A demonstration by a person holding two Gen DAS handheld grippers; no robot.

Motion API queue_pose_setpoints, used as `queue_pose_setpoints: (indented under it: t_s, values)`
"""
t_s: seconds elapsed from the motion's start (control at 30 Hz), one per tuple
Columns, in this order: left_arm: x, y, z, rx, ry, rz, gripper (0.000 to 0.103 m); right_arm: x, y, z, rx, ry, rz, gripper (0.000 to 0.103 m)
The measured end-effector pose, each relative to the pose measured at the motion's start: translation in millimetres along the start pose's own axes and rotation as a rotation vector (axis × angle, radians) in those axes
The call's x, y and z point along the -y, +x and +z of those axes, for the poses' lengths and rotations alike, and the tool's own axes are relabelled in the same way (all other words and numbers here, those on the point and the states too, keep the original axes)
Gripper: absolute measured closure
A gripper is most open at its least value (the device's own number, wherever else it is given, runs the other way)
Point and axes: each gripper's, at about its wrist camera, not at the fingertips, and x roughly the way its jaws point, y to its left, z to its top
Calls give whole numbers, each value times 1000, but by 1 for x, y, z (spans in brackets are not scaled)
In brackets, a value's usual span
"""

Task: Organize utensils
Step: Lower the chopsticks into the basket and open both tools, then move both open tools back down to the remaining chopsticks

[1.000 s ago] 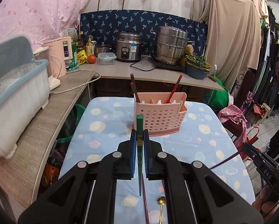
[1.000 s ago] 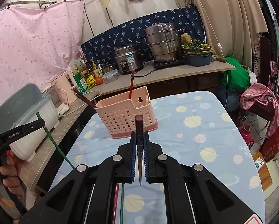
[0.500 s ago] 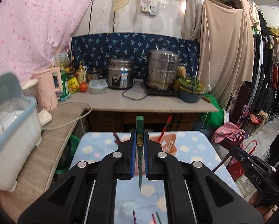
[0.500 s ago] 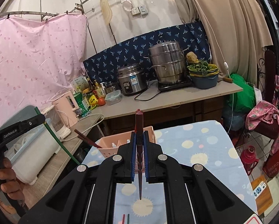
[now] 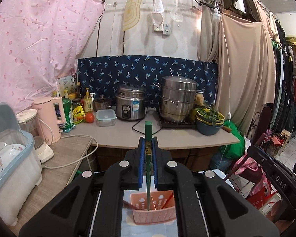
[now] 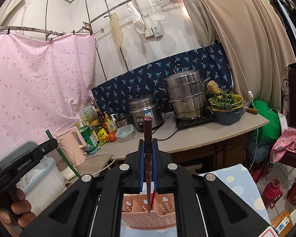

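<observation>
My left gripper point(image 5: 148, 144) is shut on a green chopstick point(image 5: 148, 158) held upright, its thin tip hanging just over the pink utensil basket point(image 5: 153, 215) below. My right gripper point(image 6: 148, 146) is shut on a dark maroon chopstick point(image 6: 148, 158), whose tip hangs over the same pink basket point(image 6: 148, 219). A red chopstick point(image 6: 153, 200) and a dark one point(image 5: 127, 204) stand in the basket's compartments. The left gripper with its green stick point(image 6: 63, 162) shows at the left of the right wrist view, a hand point(image 6: 15, 215) on its handle. The right gripper's body point(image 5: 276, 179) shows at the right of the left wrist view.
The basket stands on a blue spotted tablecloth point(image 6: 233, 181). Behind is a counter point(image 5: 128, 134) with a rice cooker point(image 5: 131, 105), a steel steamer pot point(image 5: 177, 98), bottles, a pink kettle point(image 5: 49, 120) and a bowl of greens. A dish box point(image 5: 11, 167) sits at left; clothes hang at right.
Both grippers rose with their chopsticks and moved forward over the basket. The basket dropped from mid-frame to the bottom of both views, beneath the fingers; the table's loose utensils left view.
</observation>
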Motion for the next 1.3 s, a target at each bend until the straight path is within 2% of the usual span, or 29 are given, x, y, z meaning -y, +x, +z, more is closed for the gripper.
queue_pose_setpoints:
  t_s: [0.17, 0.33, 0.73, 0.8, 0.87, 1.0, 1.07, 1.2, 1.27, 1.3]
  values:
    - [-4, 24, -5, -13, 4, 21, 96, -9, 30, -8, -27, -10, 7, 96]
    - [-12, 46, -24, -51, -16, 30, 96, -11, 57, -26, -72, -31, -3, 96]
    - [-24, 78, -56, -131, -37, 42, 96, 1, 91, -67, -192, -29, -18, 94]
    - [-24, 78, -59, -138, -37, 57, 91, 3, 90, -71, -193, -28, -24, 87]
    - [-25, 77, -62, -138, -35, 66, 73, 7, 86, -73, -191, -23, -26, 82]
    - [-26, 66, -65, -117, -24, 78, 62, 13, 75, -74, -182, -6, -29, 78]
    - [-26, 59, -67, -113, -21, 86, 53, 15, 68, -74, -182, -1, -26, 77]
    - [-27, 46, -71, -121, -14, 89, 53, 16, 48, -78, -188, -9, -28, 77]
    - [-28, 37, -75, -129, -14, 90, 52, 15, 35, -83, -193, -15, -29, 74]
    - [-29, 33, -77, -135, -14, 89, 51, 15, 28, -87, -198, -17, -28, 69]
